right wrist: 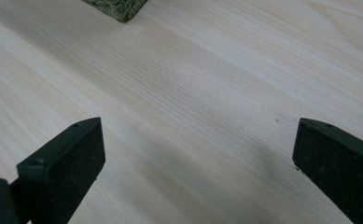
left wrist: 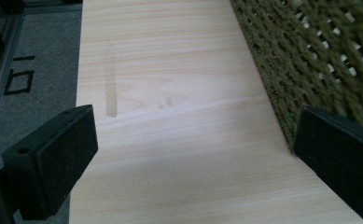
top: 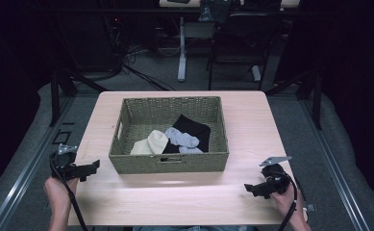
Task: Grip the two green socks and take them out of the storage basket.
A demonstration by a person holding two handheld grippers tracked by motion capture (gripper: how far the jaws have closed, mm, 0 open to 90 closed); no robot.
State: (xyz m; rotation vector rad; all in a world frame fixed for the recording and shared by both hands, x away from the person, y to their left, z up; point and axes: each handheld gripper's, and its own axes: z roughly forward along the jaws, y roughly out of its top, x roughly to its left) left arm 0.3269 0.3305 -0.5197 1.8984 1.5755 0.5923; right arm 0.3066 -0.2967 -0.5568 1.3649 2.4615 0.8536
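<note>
A green woven basket (top: pixel 127 162) stands in the middle of the light wooden table (top: pixel 175 197). Inside it lie a cream sock (top: pixel 152 143), a grey sock (top: pixel 182 139) and a black cloth (top: pixel 194 129). My left gripper (top: pixel 91 169) rests at the table's left edge, open and empty, its tips beside the basket's front left corner. In the left gripper view the basket wall (left wrist: pixel 305 60) runs along the right, close to the right jaw. My right gripper (top: pixel 252 188) sits open near the front right of the table, with bare wood between its jaws (right wrist: pixel 193 154).
The basket's corner (right wrist: pixel 116 8) peeks in at the top of the right gripper view. Grey floor (left wrist: pixel 30 70) and a metal rail lie past the table's left edge. Chairs and desk legs (top: pixel 181 53) stand in the dark behind the table.
</note>
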